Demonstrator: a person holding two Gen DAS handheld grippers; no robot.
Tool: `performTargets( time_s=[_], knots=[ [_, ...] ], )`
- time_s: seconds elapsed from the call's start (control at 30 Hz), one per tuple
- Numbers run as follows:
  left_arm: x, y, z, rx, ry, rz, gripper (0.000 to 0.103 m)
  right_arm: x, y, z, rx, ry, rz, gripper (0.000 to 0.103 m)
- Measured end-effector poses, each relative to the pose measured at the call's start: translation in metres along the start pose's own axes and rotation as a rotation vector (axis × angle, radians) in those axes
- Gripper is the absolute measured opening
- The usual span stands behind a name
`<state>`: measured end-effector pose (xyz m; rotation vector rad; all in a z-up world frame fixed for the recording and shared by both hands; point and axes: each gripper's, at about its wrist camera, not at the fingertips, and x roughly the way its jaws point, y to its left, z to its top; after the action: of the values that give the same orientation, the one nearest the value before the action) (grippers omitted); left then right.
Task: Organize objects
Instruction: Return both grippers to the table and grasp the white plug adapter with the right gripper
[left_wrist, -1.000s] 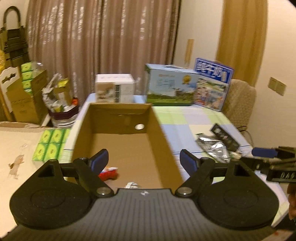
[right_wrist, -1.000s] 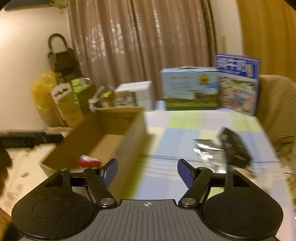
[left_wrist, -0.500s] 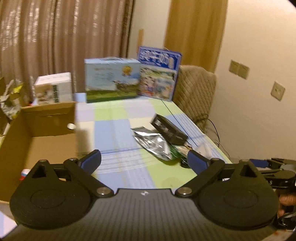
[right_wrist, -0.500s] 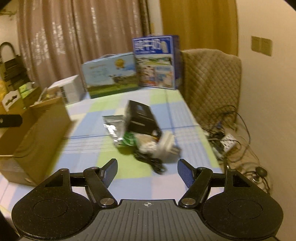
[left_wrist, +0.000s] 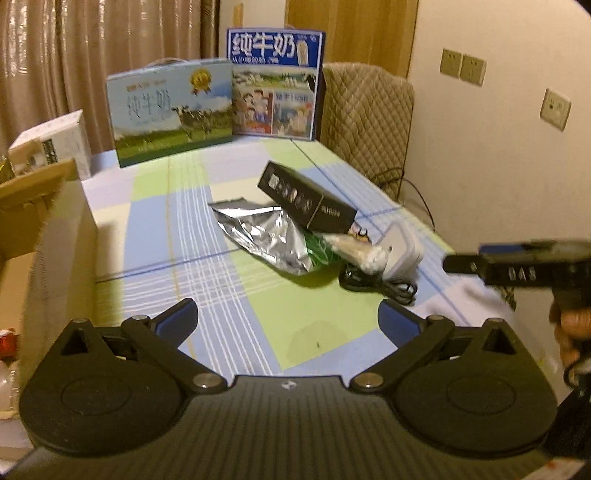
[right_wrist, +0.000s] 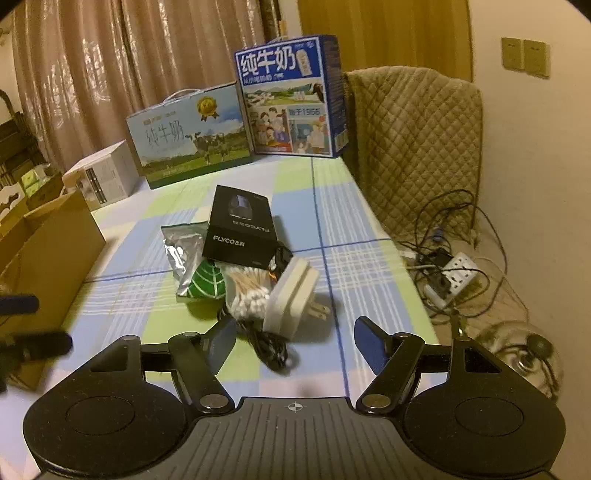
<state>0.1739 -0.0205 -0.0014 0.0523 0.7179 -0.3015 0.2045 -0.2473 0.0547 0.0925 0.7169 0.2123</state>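
Note:
A pile of small items lies on the checked tablecloth: a black FLYCO box (right_wrist: 240, 229) (left_wrist: 306, 199), a silver foil pouch (left_wrist: 266, 236) (right_wrist: 181, 247), a green leaf packet (right_wrist: 207, 282), a bag of cotton swabs (right_wrist: 247, 291), a white plug adapter (right_wrist: 291, 299) (left_wrist: 400, 251) and a black cable (right_wrist: 269, 347). My right gripper (right_wrist: 295, 339) hovers open just short of the adapter and cable, holding nothing. My left gripper (left_wrist: 288, 317) is above bare cloth left of the pile, its jaws opening with nothing between them. An open cardboard box (right_wrist: 48, 254) (left_wrist: 33, 206) stands at the left.
Two milk cartons (left_wrist: 170, 110) (left_wrist: 275, 81) and a white box (left_wrist: 51, 144) line the table's far end. A quilted chair (right_wrist: 417, 147) stands at the right edge, with a power strip (right_wrist: 458, 273) and tangled cables on the floor. A hand (left_wrist: 572, 332) holds the right gripper (left_wrist: 517, 264).
Both grippers swung right, away from the cardboard box, and came down toward the pile. The left jaws spread wider. The right jaws kept the same gap.

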Motion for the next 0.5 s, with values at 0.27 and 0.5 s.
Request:
performTargets(
  time_s=[0.27,0.5],
  knots=[
    [0.039,0.014,-0.021,-0.016,0.048,-0.014,0.102,0.051,0.009,0.013,-0.036,0.037,-0.006,0.053],
    [0.043,0.029,-0.024,-0.065,0.051,-0.033,0.102,0.077,0.006,0.015,-0.002,0.088,-0.064,0.032]
  ],
)
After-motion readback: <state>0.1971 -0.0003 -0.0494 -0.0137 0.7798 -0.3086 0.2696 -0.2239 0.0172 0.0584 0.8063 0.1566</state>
